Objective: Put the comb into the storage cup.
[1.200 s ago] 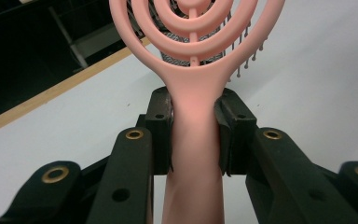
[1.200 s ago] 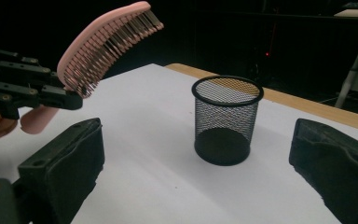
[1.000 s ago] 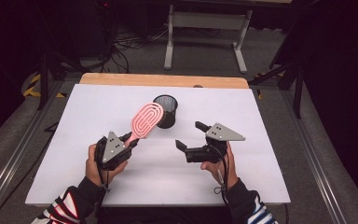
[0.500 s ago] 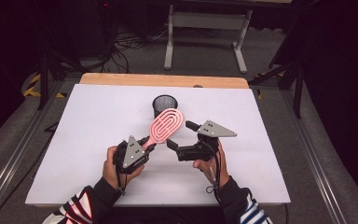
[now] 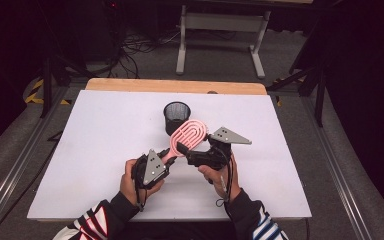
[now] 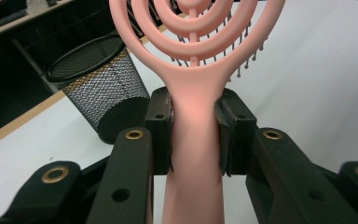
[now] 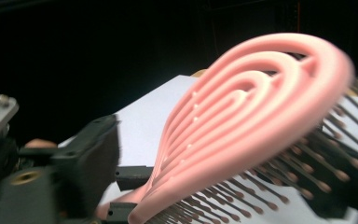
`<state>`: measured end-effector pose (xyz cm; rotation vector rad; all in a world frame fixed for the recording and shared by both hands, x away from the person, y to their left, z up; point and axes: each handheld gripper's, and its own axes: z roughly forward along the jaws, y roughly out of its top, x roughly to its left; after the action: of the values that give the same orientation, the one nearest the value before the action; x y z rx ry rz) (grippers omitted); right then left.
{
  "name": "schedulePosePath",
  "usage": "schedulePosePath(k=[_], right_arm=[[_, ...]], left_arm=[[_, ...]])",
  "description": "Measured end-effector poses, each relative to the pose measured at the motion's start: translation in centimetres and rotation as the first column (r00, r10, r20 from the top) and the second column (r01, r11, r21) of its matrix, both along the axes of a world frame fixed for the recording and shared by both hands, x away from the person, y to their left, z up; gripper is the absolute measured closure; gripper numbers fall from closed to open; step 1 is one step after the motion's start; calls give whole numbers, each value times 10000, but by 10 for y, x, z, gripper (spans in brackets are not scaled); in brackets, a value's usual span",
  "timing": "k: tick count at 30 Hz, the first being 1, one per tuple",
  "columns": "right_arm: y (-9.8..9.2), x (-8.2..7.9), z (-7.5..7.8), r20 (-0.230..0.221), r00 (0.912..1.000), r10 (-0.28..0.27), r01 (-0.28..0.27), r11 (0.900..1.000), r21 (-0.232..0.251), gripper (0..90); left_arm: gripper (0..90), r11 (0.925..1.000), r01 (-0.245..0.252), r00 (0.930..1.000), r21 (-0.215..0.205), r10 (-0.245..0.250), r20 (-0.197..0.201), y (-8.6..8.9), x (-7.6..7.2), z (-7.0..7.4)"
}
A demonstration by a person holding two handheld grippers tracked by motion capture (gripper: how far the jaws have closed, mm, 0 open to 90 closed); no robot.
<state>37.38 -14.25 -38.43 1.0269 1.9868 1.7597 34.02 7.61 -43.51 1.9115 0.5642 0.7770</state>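
Your left claw (image 6: 193, 135) is clamping the pink hairbrush (image 5: 187, 136) by its handle, holding it above the white counter (image 5: 95, 150) just before the black mesh cup (image 5: 176, 116). Your right claw (image 5: 195, 150) has just been closing, its jaws straddling the brush head; the right gripper view is showing the bristles (blurred, so contact is unclear). Dark room, grey floor behind.

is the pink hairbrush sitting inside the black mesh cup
No, the left claw grips the pink hairbrush by its handle, clear of the black mesh cup, which stands off to the side on the table.
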Motion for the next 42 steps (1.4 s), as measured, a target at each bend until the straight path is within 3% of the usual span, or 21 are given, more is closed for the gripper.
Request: schedulePosePath(k=[5,11,19,29,42], right_arm=[[-8,1,-1,-206,9986,-496,508,9968,612,390],[-11,-1,-2,-301,9986,-425,457,9922,1156,463],[-10,-12,1,-145,9997,-190,208,9903,1371,580],[-3,-21,2,47,10000,85,-90,9936,1126,618],[-1,-29,3,561,9980,293,-318,9985,445,620]], left_arm=[[704,10000,-54,10000,-14,54,-50,-2,1,-2],[702,9999,-104,9999,63,103,39,-8,2,-4],[698,9991,-156,9997,394,148,200,-13,1,-7],[695,9991,-88,9999,404,84,88,-13,2,-9],[692,9988,139,9999,465,-138,-14,-15,2,-10]])
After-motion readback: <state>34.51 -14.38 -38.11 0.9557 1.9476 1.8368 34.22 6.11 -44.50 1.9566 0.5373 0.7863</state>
